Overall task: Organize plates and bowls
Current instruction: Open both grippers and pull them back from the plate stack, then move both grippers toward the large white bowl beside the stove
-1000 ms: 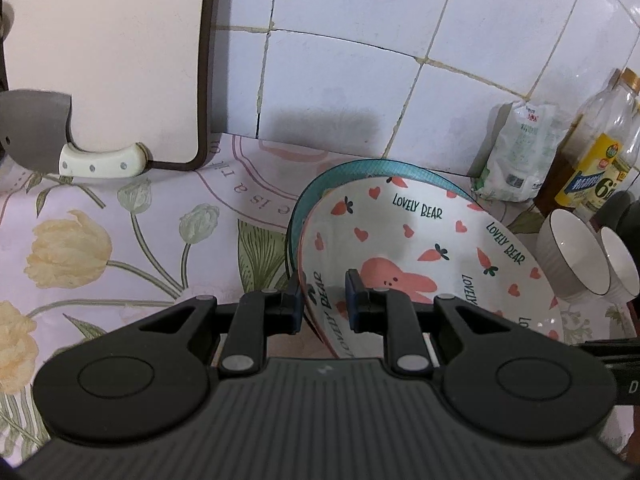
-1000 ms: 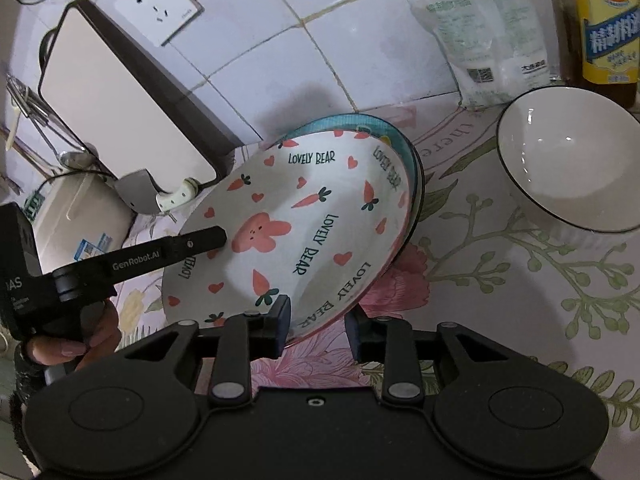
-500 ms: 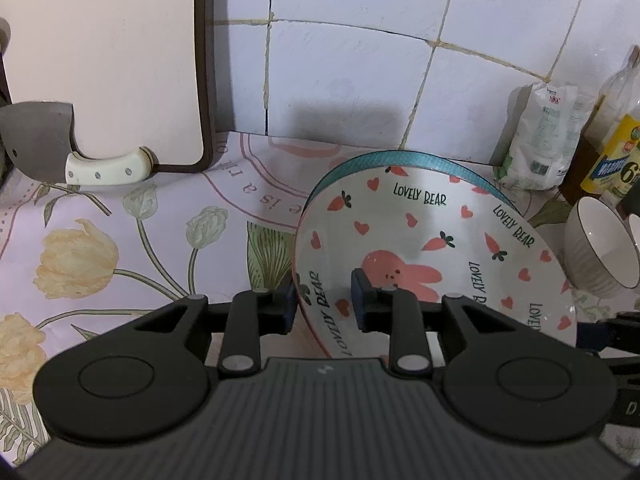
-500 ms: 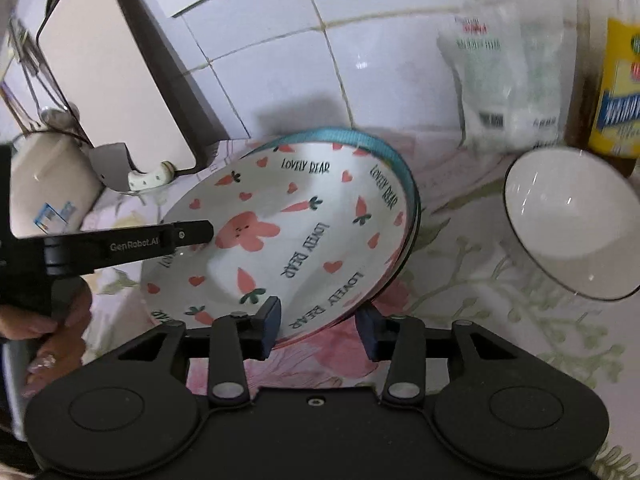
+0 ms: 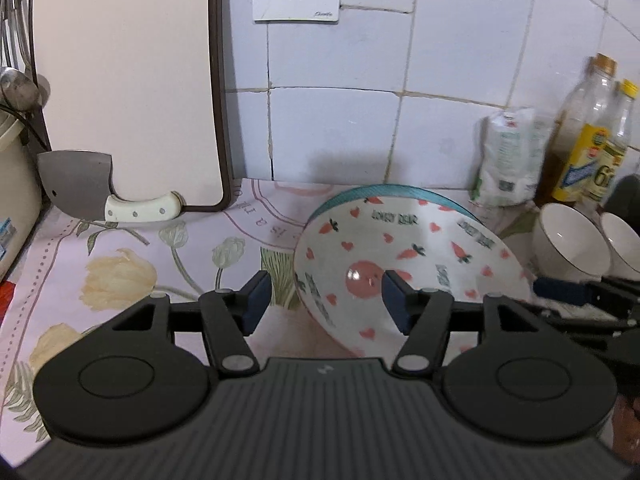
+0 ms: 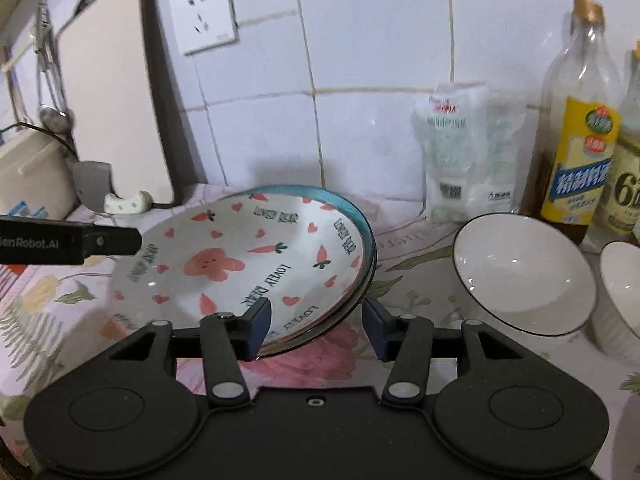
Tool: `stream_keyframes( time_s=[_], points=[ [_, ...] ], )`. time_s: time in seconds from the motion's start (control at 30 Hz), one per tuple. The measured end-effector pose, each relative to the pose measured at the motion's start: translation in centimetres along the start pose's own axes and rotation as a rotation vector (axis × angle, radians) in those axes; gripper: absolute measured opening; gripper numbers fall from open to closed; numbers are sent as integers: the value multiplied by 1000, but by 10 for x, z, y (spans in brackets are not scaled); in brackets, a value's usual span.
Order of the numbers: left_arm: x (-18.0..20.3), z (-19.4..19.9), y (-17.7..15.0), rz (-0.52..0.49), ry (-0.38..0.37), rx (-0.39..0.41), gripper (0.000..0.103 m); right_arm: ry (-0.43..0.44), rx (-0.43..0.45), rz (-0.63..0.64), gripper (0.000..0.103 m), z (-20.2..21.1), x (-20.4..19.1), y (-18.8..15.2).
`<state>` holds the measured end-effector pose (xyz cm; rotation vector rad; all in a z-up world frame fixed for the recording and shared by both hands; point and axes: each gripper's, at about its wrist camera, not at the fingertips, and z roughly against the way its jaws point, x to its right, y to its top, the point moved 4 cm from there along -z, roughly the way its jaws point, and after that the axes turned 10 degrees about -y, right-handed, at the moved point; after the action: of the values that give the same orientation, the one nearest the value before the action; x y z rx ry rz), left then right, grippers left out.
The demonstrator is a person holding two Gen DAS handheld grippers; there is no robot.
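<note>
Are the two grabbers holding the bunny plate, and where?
Neither holds it. The left gripper and right gripper are both opening, their fingers off the bunny plate's rim, which sits between them.

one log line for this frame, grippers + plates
left gripper: opening, off rim | right gripper: opening, off rim | bunny plate: on teal plate, on counter | white bowls: untouched
</note>
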<state>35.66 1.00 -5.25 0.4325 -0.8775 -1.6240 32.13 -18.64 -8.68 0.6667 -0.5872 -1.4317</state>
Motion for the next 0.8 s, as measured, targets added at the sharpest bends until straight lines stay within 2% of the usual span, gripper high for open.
stream_keyframes(
  time_s=[0.17,0.23,0.43,0.8],
  points=[
    [13,33,-8,-25,-35,-13,60,23,42,30,56,44,2,-6],
    [20,47,-13,-36,-52,-18,63,34,62,46,56,64,5,-8],
    [48,88,-33,-144,-58,-11,69,86,99,66,61,121,22,-17],
    [88,136,-67,-207,-170,-23,73,95,145,137,68,192,46,-45]
  ],
)
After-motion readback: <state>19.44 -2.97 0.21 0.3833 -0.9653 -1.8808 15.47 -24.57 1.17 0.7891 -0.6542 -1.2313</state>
